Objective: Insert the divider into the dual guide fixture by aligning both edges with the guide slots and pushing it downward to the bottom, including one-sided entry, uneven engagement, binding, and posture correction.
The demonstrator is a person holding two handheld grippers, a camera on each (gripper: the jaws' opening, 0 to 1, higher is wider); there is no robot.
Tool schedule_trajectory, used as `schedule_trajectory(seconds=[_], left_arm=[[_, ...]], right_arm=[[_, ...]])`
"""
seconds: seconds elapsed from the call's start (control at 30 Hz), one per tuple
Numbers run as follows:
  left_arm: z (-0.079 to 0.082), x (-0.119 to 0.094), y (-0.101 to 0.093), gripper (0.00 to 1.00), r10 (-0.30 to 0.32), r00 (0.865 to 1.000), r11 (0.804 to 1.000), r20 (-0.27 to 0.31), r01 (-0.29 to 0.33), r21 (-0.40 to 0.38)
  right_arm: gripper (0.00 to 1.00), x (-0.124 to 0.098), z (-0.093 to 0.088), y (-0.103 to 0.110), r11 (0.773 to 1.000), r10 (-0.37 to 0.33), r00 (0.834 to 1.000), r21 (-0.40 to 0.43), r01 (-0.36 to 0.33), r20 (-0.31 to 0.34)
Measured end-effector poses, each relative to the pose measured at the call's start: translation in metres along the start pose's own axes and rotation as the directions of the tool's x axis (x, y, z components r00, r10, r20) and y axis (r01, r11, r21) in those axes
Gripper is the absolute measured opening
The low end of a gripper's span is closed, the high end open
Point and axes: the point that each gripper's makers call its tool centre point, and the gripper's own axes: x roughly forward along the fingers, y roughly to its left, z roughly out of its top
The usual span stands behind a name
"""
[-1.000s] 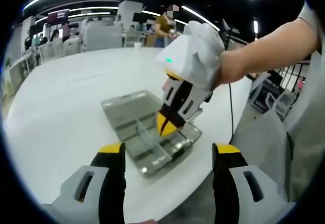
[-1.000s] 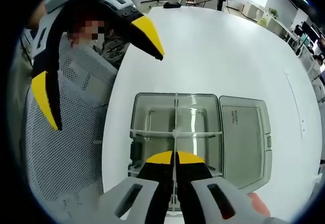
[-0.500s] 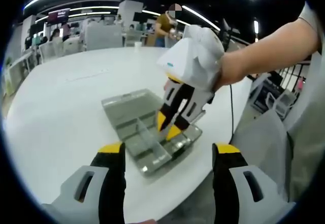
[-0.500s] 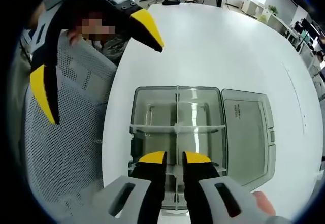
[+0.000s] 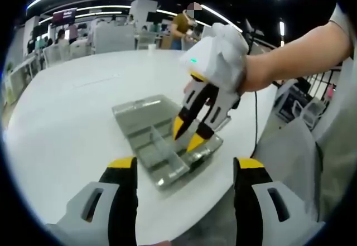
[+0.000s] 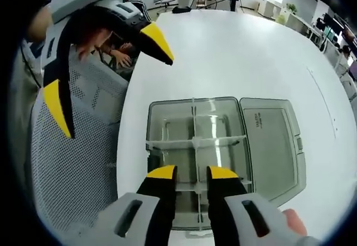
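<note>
A clear plastic box (image 6: 195,157) with an opened lid (image 6: 273,143) lies on the white table (image 6: 240,51). Clear dividers (image 6: 194,141) stand crossed inside it, seated in its slots. My right gripper (image 6: 192,173) hovers just above the box's near end, open, with nothing between its fingers. In the left gripper view the same box (image 5: 162,143) sits near the table's edge, and the right gripper (image 5: 187,133) hangs over it with yellow tips apart. My left gripper (image 5: 184,165) is open, held back from the box, and shows in the right gripper view as yellow tipped jaws at upper left.
A mesh chair back (image 6: 72,162) stands beside the table at the left in the right gripper view. The white table (image 5: 72,106) stretches wide beyond the box. Far desks, chairs and a standing person (image 5: 181,31) fill the background.
The right gripper, shut on the divider's top edge a second ago, has opened and lifted a little off the box. The divider stays in the box. The left gripper has kept still.
</note>
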Motion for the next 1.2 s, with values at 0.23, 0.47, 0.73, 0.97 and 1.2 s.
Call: schedule_trajectory(seconds=[0.23, 0.47, 0.73, 0.97, 1.2], left_arm=[[-0.002, -0.001, 0.001, 0.68, 0.001, 1.0, 1.0, -0.007, -0.001, 0.004], [-0.002, -0.002, 0.001, 0.69, -0.001, 1.0, 1.0, -0.015, 0.001, 0.01], [-0.005, -0.002, 0.002, 0.69, -0.003, 1.0, 1.0, -0.026, 0.003, 0.011], [-0.008, -0.003, 0.002, 0.69, -0.005, 0.999, 1.0, -0.036, 0.005, 0.007], [-0.013, -0.004, 0.003, 0.69, -0.006, 0.999, 1.0, -0.053, 0.006, 0.003]], right_arm=[[0.23, -0.006, 0.003, -0.001, 0.998, 0.002, 0.999, 0.063, -0.005, 0.05], [0.23, -0.01, 0.003, -0.001, 0.993, 0.004, 0.995, 0.114, -0.015, 0.098], [0.27, -0.017, 0.002, 0.0, 0.988, -0.021, 0.991, 0.152, 0.001, 0.13], [0.29, -0.021, 0.002, 0.005, 0.977, -0.031, 0.983, 0.213, -0.009, 0.183], [0.33, -0.024, -0.003, 0.011, 0.968, -0.048, 0.977, 0.252, -0.006, 0.208]])
